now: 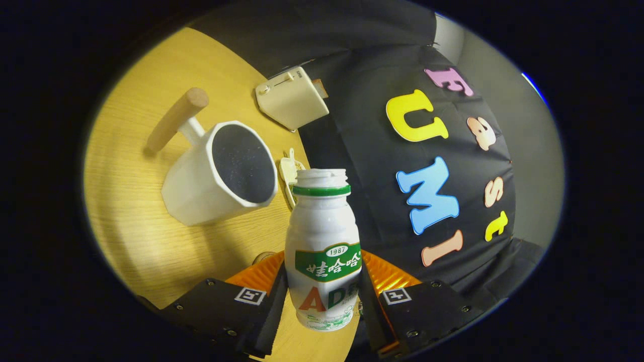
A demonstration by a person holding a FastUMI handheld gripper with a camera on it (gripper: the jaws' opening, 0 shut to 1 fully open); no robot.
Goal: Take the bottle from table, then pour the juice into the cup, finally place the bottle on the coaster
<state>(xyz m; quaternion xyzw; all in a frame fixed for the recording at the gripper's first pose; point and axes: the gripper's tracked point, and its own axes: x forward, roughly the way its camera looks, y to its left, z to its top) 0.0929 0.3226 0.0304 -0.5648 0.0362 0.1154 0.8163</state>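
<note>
**Bottle held in the jaws, tilted beside the cup**

The gripper [322,296] has its jaws clamped on the bottle [323,246], one finger pressed against each side of its lower body. The bottle is white with a green ring at the neck and a green band on its label; its cap is off and the threaded mouth is open. It is lifted clear of the wooden surface [131,211], and the whole scene sits at a slant.

Just beyond the bottle's mouth and off to one side stands the white cup [221,173], its dark inside facing the gripper and a wooden handle [177,118] sticking out from its far side. A small pale object [289,173] lies on the surface between cup and bottle; I cannot tell what it is. Farther back, a cream-coloured toaster [292,98] rests near the surface's edge.
</note>
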